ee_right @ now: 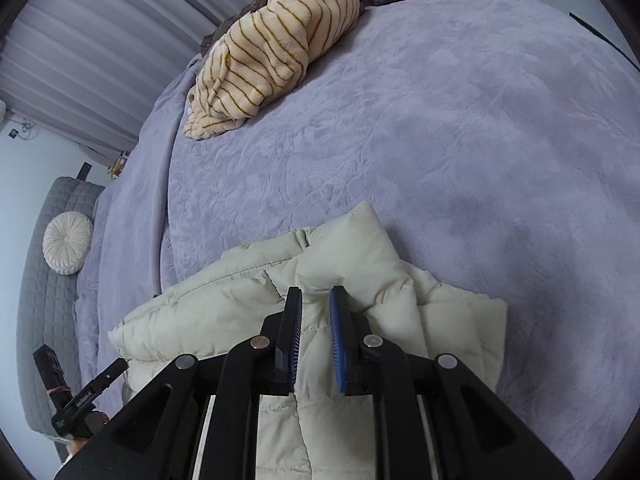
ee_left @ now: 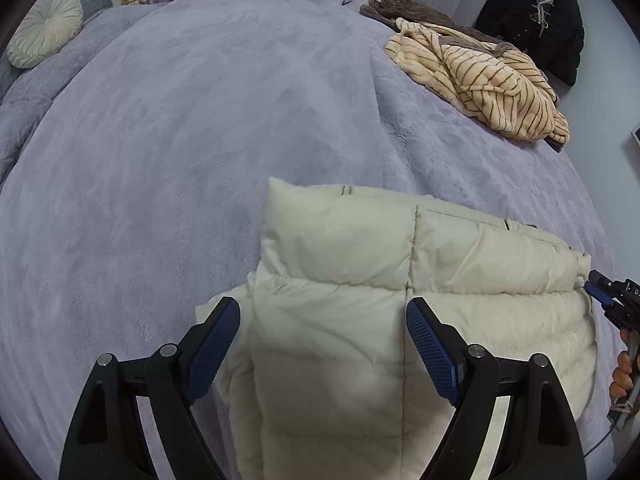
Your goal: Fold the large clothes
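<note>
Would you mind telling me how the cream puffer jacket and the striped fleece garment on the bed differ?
The cream puffer jacket is plain and quilted; the striped fleece garment is peach with thin brown lines. The puffer jacket lies in flat folded layers, the fleece garment in a crumpled heap. The jacket sits under both tools, the fleece garment far off near the bed's edge. Both rest on the lilac blanket.

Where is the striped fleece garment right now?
The striped fleece garment lies crumpled on the lavender bedspread, upper right in the left wrist view, atop a brown garment and well beyond the cream puffer jacket.
</note>
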